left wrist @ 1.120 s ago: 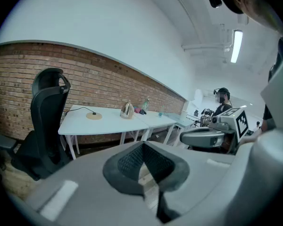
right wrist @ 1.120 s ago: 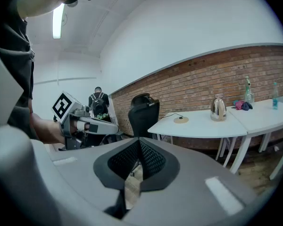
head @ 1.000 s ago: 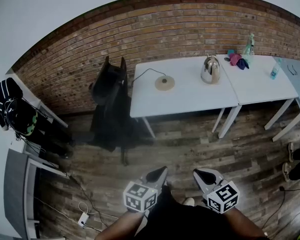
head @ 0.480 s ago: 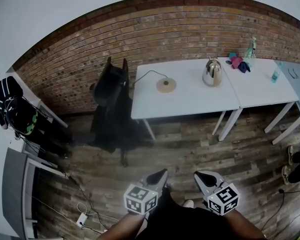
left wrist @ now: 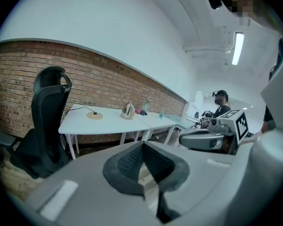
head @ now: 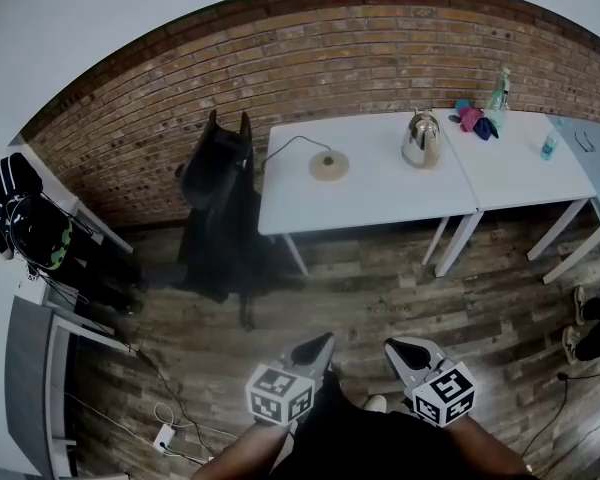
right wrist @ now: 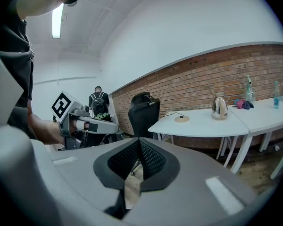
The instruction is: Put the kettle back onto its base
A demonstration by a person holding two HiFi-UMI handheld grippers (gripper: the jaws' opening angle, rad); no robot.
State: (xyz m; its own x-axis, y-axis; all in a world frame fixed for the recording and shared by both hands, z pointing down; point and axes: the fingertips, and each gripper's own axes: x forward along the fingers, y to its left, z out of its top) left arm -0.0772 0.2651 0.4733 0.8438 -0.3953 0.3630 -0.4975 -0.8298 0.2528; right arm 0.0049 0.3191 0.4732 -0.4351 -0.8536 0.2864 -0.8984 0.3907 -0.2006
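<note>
Left tongs [head: 318, 346]: jaws fully together, ribbed pads meeting at the tips, nothing between them. Right tongs [head: 402, 348]: the same, jaws together and empty. Both are held low in front of the person over the wooden floor [head: 400, 278], side by side and apart from each other, pointing towards the far wall. Each carries its marker cube [head: 280, 393] at the near end. Neither touches any object.

Kettle [head: 420, 138]: metallic, upright, standing on the white worktop [head: 380, 198] near its right end and close to the back edge. It is off its base.

Base [head: 329, 166]: a round, pale disc lying flat on the same worktop, to the left of the kettle in the head view and well apart from it. Its top is bare. A dark cord [head: 288, 146] runs from it towards the worktop's back left corner.

Both the kettle and the base are well apart from the tongs, across a stretch of floor.

A second worktop [head: 525, 173] abuts the first on the right. It carries a spray bottle [head: 498, 90] and a small heap of pink and blue cloths [head: 474, 119], both near the back edge.

A black office chair [head: 220, 193] stands just beside the first worktop's left end, against the brick wall [head: 280, 78]. Another person [head: 20, 218] is at the far left of the head view.
</note>
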